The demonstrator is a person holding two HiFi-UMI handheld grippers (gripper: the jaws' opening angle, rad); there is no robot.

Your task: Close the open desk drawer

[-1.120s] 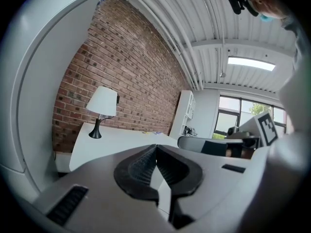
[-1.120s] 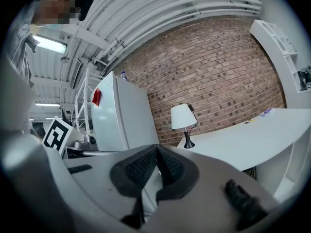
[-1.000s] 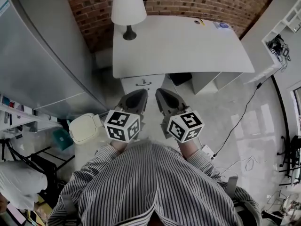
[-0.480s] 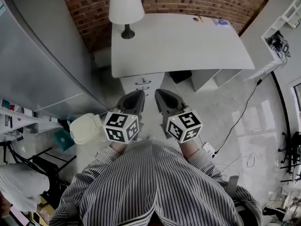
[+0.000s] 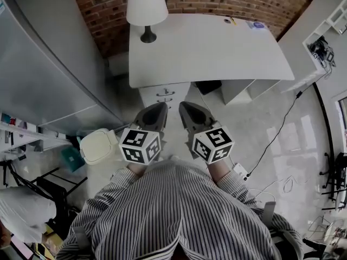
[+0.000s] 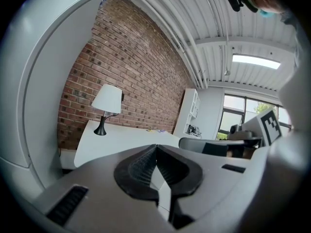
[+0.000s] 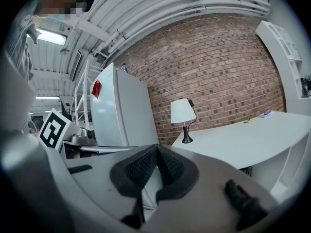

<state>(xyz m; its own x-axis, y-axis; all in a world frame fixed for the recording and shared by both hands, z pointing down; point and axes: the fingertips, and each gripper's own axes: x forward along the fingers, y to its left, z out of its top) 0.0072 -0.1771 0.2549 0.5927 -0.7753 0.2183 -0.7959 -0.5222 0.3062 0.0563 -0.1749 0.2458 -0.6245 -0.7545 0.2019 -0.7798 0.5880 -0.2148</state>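
A white desk (image 5: 217, 47) stands against the brick wall, with a white drawer unit (image 5: 164, 95) under its left front edge. One drawer front with a handle juts out past the desk edge. My left gripper (image 5: 157, 111) and right gripper (image 5: 187, 110) are held side by side close to my chest, just short of the drawer unit and touching nothing. Both are shut and empty, jaw tips pressed together in the left gripper view (image 6: 155, 148) and the right gripper view (image 7: 156, 149).
A white table lamp (image 5: 145, 7) stands on the desk's back left corner; small items (image 5: 255, 26) lie at its back right. A grey cabinet (image 5: 43, 64) fills the left. A cream bin (image 5: 98, 146) sits on the floor by my left. A cable (image 5: 282, 129) crosses the floor on the right.
The view shifted slightly; both grippers stay close together in front of my chest, shut, at about the same distance from the drawer unit.
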